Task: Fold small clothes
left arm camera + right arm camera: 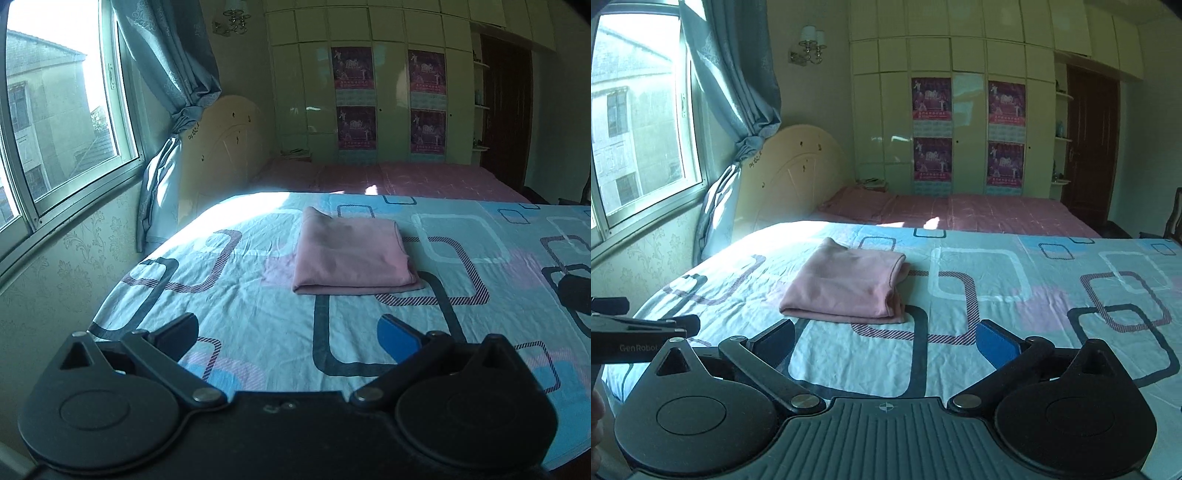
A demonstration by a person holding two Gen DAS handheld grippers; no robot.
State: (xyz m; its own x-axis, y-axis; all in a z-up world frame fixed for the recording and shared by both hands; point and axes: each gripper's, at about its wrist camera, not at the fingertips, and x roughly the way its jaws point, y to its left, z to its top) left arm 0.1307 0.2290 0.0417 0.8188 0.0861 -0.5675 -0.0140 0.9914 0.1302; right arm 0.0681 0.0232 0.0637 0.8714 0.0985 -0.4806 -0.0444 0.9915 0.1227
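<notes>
A pink garment (352, 253) (849, 282) lies folded into a flat rectangle on the patterned bedsheet (258, 332) (1034, 332). My left gripper (291, 332) hovers open over the sheet, short of the garment's near edge, with nothing between its fingers. My right gripper (886, 339) is also open and empty, held back from the garment's near right corner. The left gripper's fingers (646, 325) show at the left edge of the right wrist view. The right gripper's fingers (570, 291) show at the right edge of the left wrist view.
The bed meets a wall with a window (55, 129) and a blue curtain (177, 74) on the left. Beyond it lies a second bed with a pink cover (960, 212) and a cream headboard (790, 173). Wardrobe doors (967, 129) and a dark door (1089, 147) stand at the back.
</notes>
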